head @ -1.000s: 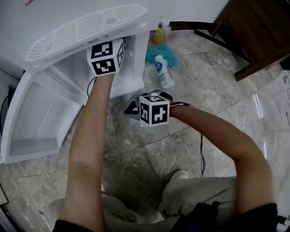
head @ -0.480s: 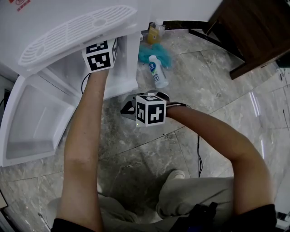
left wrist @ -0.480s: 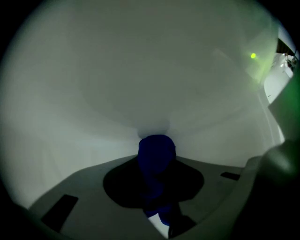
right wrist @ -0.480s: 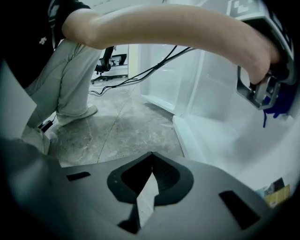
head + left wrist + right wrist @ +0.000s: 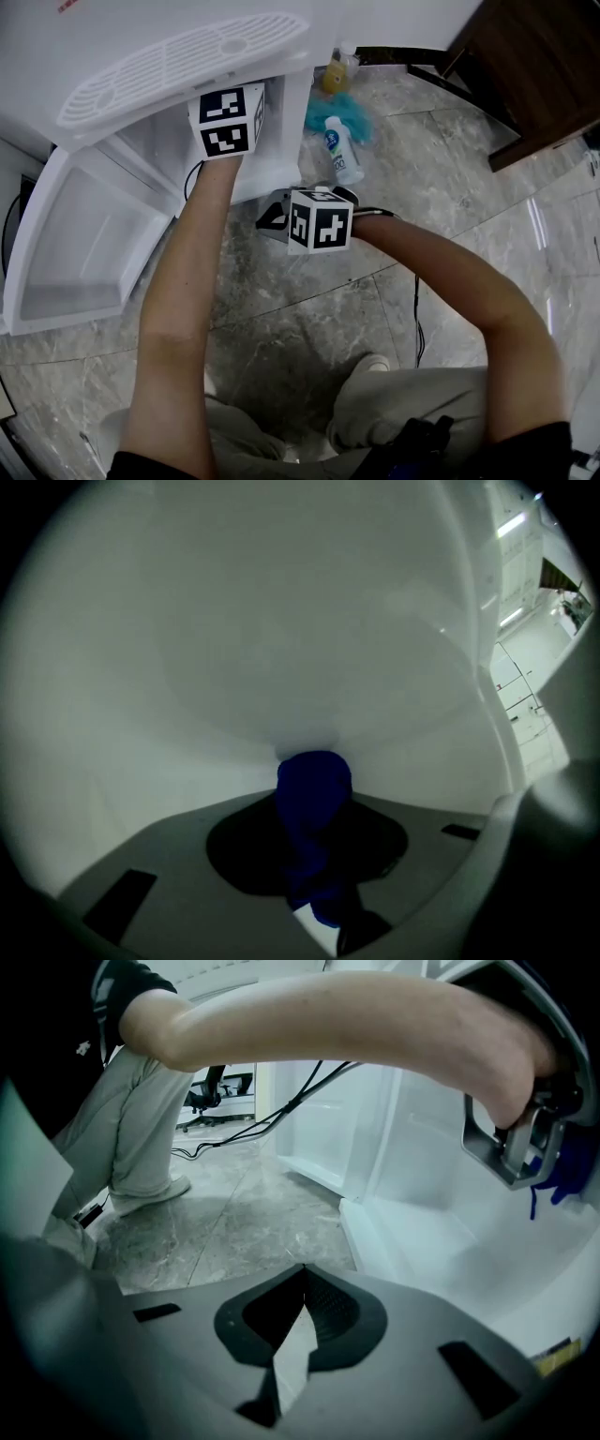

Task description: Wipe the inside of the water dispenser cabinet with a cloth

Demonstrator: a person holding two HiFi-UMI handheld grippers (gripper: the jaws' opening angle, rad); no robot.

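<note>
On grey marble floor (image 5: pixel 309 319), white cabinet (image 5: pixel 284 136) stands open.

Grey marbled tile floor (image 5: pixel 309 319), glossy, crossed by thin joints. Bears a white water dispenser cabinet (image 5: pixel 281 141) toward its far left, door (image 5: pixel 84 244) swung open just above the tiles. Just right of the cabinet's foot: a white bottle with a blue label (image 5: pixel 342 150) on its side, touching a teal fluffy cloth (image 5: pixel 319 111), with a yellow bottle (image 5: pixel 331 77) upright beyond it. Dark wooden furniture (image 5: pixel 544 66) at the far right. Nearer: a thin black cable (image 5: pixel 417 319) and a pale shoe (image 5: pixel 370 364).
</note>
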